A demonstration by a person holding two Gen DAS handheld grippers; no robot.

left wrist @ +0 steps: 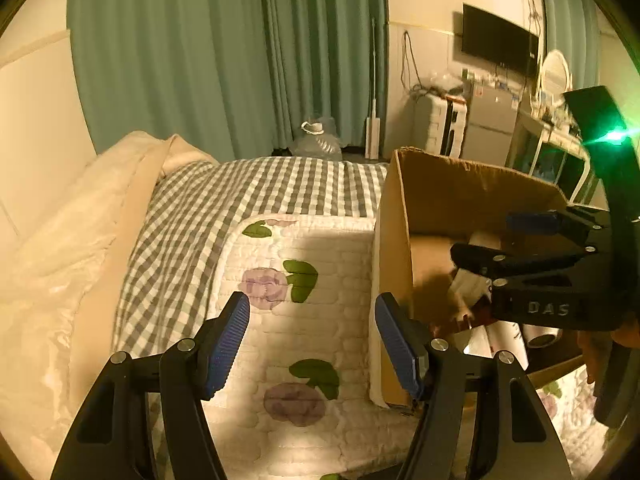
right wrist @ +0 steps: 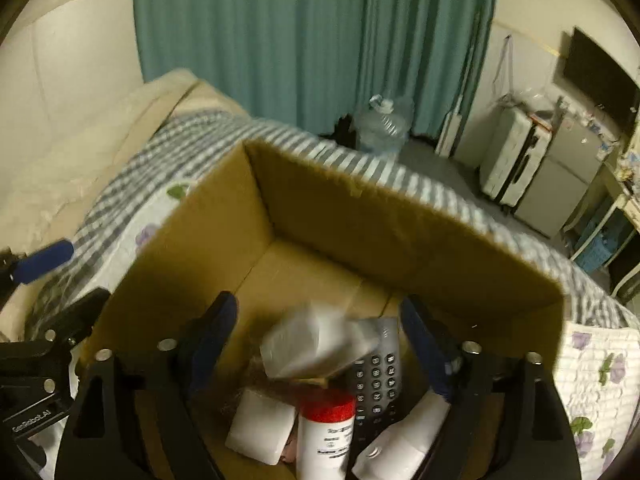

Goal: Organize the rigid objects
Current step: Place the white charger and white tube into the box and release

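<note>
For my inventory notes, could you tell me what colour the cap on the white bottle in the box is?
Red: the cap shows best in the right wrist view.

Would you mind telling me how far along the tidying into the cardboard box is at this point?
Mostly done, it seems: the cardboard box already holds a remote control, a red-capped bottle and white containers. The right gripper is open over a blurred white item, seemingly just dropped. The left gripper is open over the quilt, with nothing to collect in view.
</note>
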